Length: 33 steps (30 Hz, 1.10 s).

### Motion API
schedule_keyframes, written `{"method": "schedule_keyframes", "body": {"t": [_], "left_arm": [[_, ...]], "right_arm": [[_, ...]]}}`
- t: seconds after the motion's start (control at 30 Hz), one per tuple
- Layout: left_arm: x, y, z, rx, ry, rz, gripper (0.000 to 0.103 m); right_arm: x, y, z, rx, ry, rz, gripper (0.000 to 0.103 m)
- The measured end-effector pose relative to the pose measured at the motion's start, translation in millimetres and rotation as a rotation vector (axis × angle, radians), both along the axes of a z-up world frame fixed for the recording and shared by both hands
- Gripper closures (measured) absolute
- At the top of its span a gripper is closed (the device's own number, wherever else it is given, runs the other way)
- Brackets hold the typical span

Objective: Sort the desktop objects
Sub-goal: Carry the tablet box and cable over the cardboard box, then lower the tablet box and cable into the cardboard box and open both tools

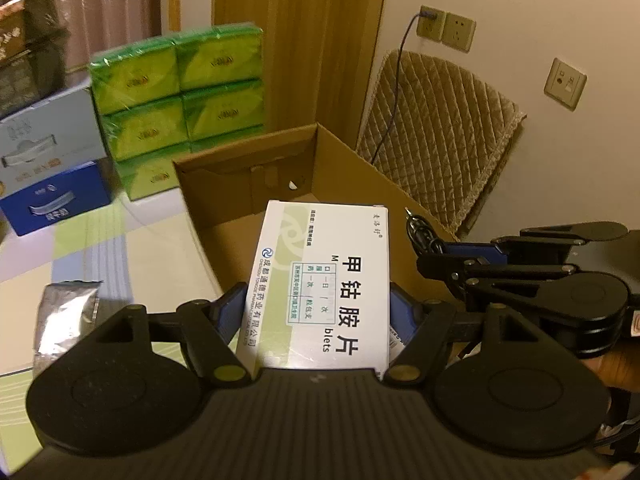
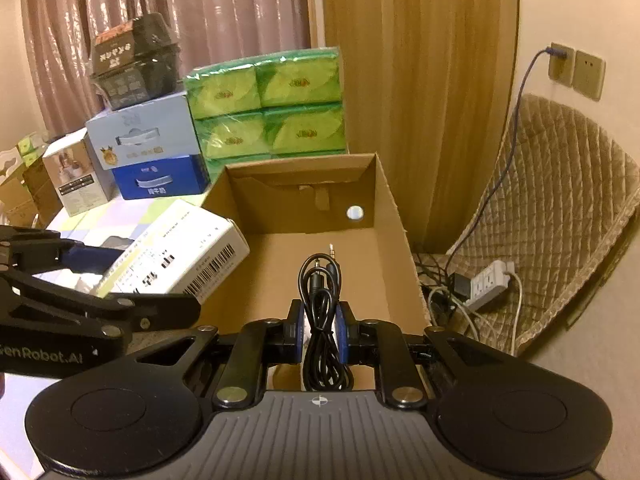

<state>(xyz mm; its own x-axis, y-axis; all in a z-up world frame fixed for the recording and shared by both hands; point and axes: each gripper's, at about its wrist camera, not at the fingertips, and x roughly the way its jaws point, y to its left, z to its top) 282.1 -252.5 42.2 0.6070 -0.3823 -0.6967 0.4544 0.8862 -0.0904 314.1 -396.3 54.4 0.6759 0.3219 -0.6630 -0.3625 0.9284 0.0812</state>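
Medicine carton, white and rectangular with a pale green band (image 1: 320,284), sits lengthwise between the blue-padded fingers of the left gripper (image 1: 318,312), which are clamped on its two long sides; its far end projects over the near wall of the open brown cardboard box (image 1: 352,168). In the right wrist view the same carton (image 2: 172,256) appears tilted at the box's left rim, barcode end toward the box, held by the left gripper (image 2: 100,280) that reaches in from the left.

Coiled black audio cable with a metal jack plug (image 2: 322,312) is pinched between the blue pads of the right gripper (image 2: 320,332), jaws closed on the bundle; its loops hang above the box floor near the front wall, the plug tip pointing toward the far wall. The right gripper (image 1: 460,256) is seen from the left wrist camera level with the box's right rim.

Legible writing: large characters "甲钴胺片" and the fragment "blets" on the carton face; "GenRobot.AI" on the left gripper body.

Background: stacked green plastic-wrapped tissue packs (image 2: 272,104), light blue (image 2: 140,132) and dark blue (image 2: 160,178) tissue boxes, and a silver foil sachet (image 1: 66,320) on the checked tabletop (image 1: 120,240).
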Motion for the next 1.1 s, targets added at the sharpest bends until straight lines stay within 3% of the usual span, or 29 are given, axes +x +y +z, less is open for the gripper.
{"method": "schedule_keyframes", "body": {"t": [0.5, 1.1], "left_arm": [[28, -21, -45, 0.029, 0.051, -0.011, 0.036], [19, -4, -34, 0.032, 0.007, 0.004, 0.036]], "right_arm": [[24, -15, -28, 0.012, 0.046, -0.009, 0.09], [25, -7, -35, 0.013, 0.064, 0.009, 0.09]]}}
